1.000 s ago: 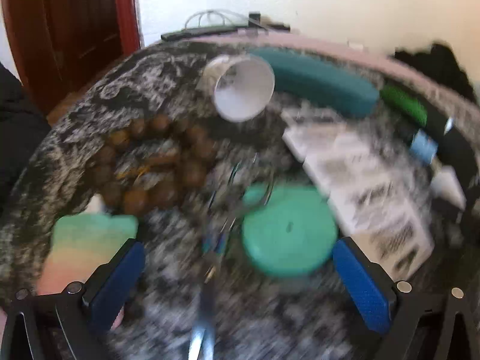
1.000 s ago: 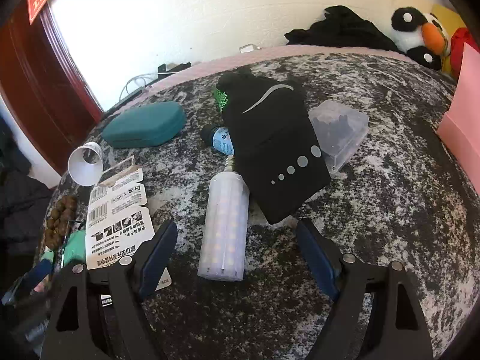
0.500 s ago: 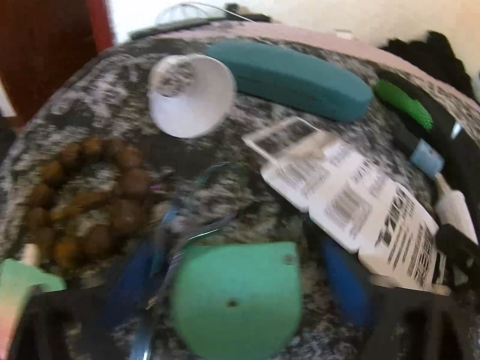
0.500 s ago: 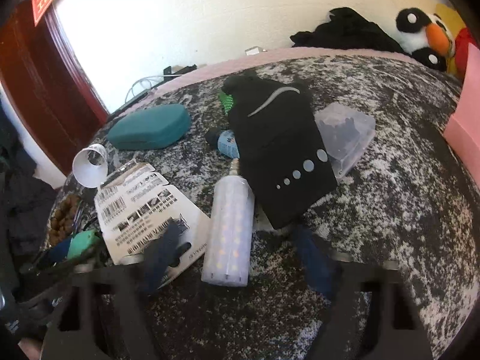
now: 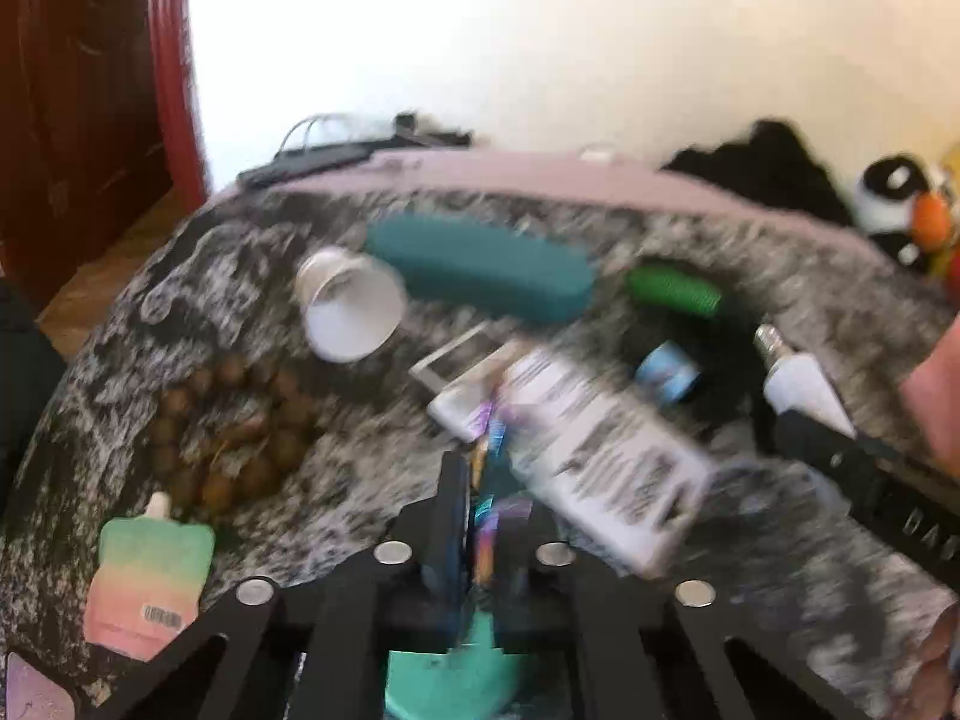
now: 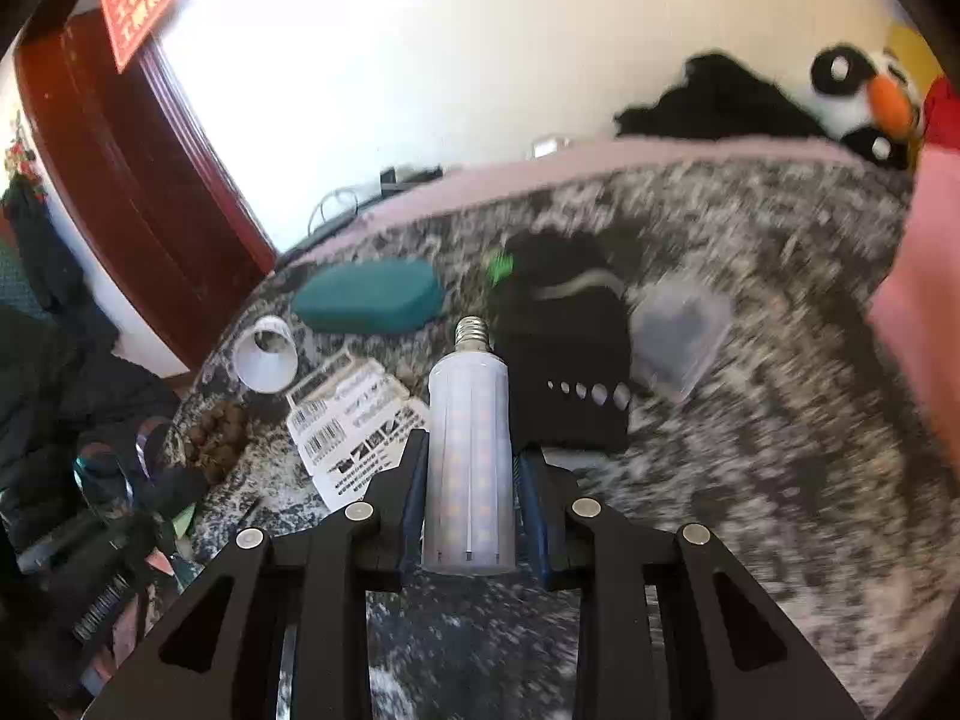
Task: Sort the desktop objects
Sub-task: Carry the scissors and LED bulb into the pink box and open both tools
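Observation:
My left gripper [image 5: 485, 504] is shut on iridescent scissors [image 5: 489, 450], lifted above the speckled cloth; a mint green round object [image 5: 444, 681] lies below the jaws. My right gripper [image 6: 471, 480] is shut on a white LED corn bulb [image 6: 469, 450], held upright with its screw base pointing away. The bulb also shows in the left wrist view [image 5: 804, 387]. The left gripper with the scissors shows at the left edge of the right wrist view [image 6: 114, 480].
On the speckled cloth [image 6: 750, 480] lie a teal case [image 6: 369, 297], a white cup [image 6: 266, 354], barcode cards [image 6: 354, 426], brown beads [image 6: 216, 435], a black pouch [image 6: 564, 372], a clear box [image 6: 681, 336]. A pastel pouch [image 5: 147, 585] lies front left.
Both grippers have closed: the left on the scissors, the right on the bulb. Both have lifted their objects off the cloth.

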A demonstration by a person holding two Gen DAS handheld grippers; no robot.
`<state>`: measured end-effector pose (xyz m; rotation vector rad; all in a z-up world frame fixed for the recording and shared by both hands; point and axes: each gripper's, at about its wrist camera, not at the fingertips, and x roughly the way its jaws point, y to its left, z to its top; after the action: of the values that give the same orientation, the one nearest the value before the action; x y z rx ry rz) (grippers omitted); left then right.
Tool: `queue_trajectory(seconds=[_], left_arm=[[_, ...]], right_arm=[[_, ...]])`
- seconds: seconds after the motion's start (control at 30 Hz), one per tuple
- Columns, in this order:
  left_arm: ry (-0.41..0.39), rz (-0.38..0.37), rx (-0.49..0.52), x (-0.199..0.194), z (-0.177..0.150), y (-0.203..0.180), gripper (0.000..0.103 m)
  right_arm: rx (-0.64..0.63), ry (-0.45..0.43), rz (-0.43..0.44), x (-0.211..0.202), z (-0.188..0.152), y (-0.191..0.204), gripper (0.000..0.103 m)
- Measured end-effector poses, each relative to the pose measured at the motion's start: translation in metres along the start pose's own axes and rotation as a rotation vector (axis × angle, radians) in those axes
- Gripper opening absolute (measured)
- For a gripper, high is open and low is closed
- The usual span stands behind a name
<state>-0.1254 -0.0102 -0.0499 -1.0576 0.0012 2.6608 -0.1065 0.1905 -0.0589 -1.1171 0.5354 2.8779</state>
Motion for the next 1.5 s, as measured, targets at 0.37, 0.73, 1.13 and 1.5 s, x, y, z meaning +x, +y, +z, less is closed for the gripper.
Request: queue_trajectory(seconds=[0.37,0.73,1.13,1.5], left_arm=[[-0.101,-0.154,0.110,-0.046,0.021,-0.073,0.000],[-0.203,-0.387,0.254,-0.105,0.060,-0.220,0.000],[-0.160,-0.572,0.414,-0.102,0.066,-0.420,0.000],[0.039,-0.371,0.437,-0.022,0.015,-0.472,0.082]], right_arm=[[-0.015,-0.141,-0.088,-0.106,0.026,-0.038,0.030],[0.020,-0.316,-0.181,-0.234,0.048,-0.106,0.030],[0.180,-0.478,-0.274,-0.347,0.053,-0.235,0.030],[0.295,-0.258,-0.250,-0.309,0.046,-0.297,0.060]])
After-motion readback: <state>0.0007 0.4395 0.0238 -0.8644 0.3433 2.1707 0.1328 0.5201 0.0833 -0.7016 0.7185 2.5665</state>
